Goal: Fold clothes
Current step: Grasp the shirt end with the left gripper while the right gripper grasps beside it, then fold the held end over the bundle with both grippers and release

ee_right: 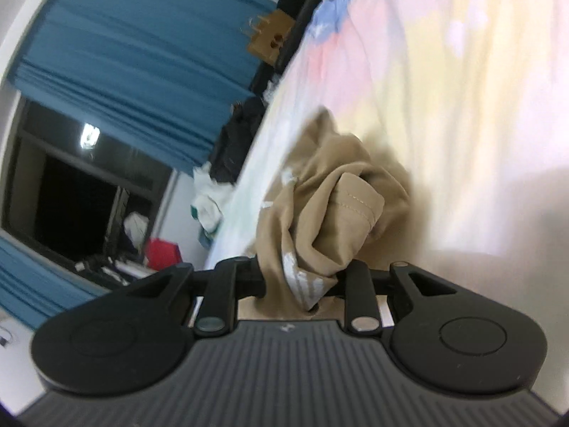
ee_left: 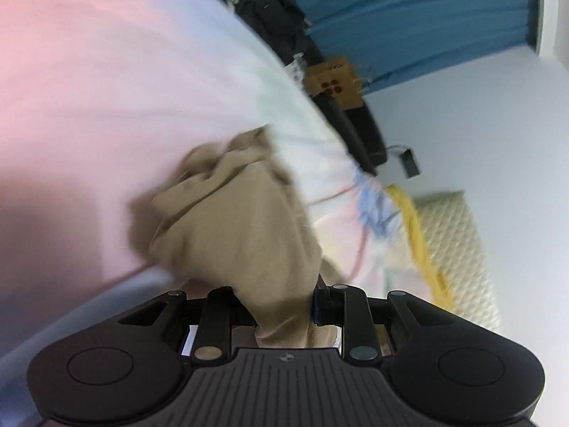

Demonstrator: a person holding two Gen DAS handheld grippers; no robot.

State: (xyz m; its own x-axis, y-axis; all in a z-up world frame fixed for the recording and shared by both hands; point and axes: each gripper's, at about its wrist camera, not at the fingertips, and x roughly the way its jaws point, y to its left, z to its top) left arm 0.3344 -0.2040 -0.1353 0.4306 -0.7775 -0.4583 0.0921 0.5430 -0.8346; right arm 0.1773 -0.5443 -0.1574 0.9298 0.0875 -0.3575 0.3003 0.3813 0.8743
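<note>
Bunching up between the two black fingers of the left claw (ee_left: 284,306) is a tan garment (ee_left: 234,220), and in the left wrist view the fingers stand narrowly apart and are clamped on a gathered fold of it. From that pinch the cloth spreads away from the claw in a crumpled, blurred heap that lies on the pale pastel bedsheet (ee_left: 124,89). Past the sheet's edge runs a dark pile of clothes (ee_left: 270,17), with a small brown cardboard tag (ee_left: 334,83) beside it, a blue curtain (ee_left: 409,10) behind, a yellow cord (ee_left: 419,235) and a cream quilted cushion (ee_left: 458,242) against the white wall. In the right wrist view the right claw (ee_right: 298,284) likewise has its fingers drawn close and gripping the tan garment (ee_right: 334,206), here a fold that carries some white print right at the pinch. A stitched hem of the cloth curls over just beyond the fingers, and the remainder lies rumpled on the bedsheet (ee_right: 444,89), directly ahead of the claw. To the left of the bed hang the blue curtain (ee_right: 135,64) and a dark window (ee_right: 71,206), with a red box (ee_right: 161,253) below the sill and the cardboard tag (ee_right: 272,37) near the top.
</note>
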